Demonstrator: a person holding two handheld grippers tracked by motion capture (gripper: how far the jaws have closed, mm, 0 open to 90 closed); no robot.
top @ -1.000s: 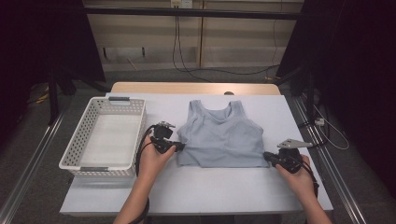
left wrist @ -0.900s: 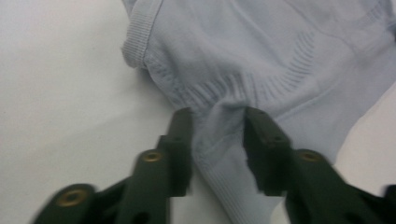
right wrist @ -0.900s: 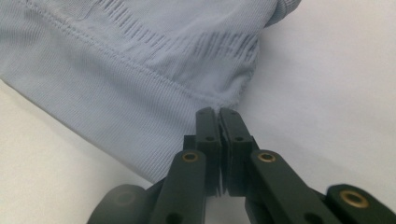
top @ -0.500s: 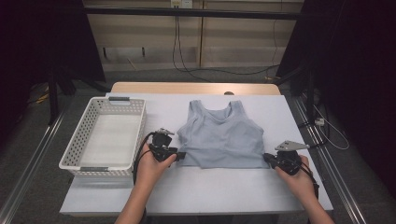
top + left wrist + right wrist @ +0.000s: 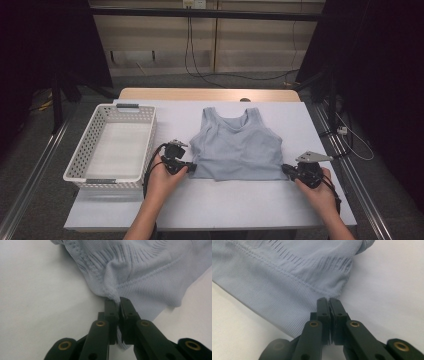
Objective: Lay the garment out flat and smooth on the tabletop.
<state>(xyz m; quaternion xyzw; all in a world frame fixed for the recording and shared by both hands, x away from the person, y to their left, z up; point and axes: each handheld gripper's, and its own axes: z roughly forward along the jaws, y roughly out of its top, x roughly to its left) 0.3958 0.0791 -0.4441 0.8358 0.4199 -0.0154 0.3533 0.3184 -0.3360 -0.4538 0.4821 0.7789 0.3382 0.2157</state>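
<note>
Left gripper [image 5: 189, 168]: at the near left corner of the top, clamped on a pinch of cloth; jaws have just been closing, cloth bunched up between them [image 5: 117, 300].
Right gripper [image 5: 286, 169]: at the near right corner of the top, pinched tight on the hem [image 5: 329, 300].
Top [image 5: 235, 147]: pale blue, sleeveless, flat on the table, in the middle, straps at the far side, hem at the near side.
Basket [image 5: 80, 165]: white, with holes, left of the top, just beside the left gripper.
Table [image 5: 240, 210]: white, under everything.
Wooden edge [image 5: 205, 94]: at the far end of the table.
</note>
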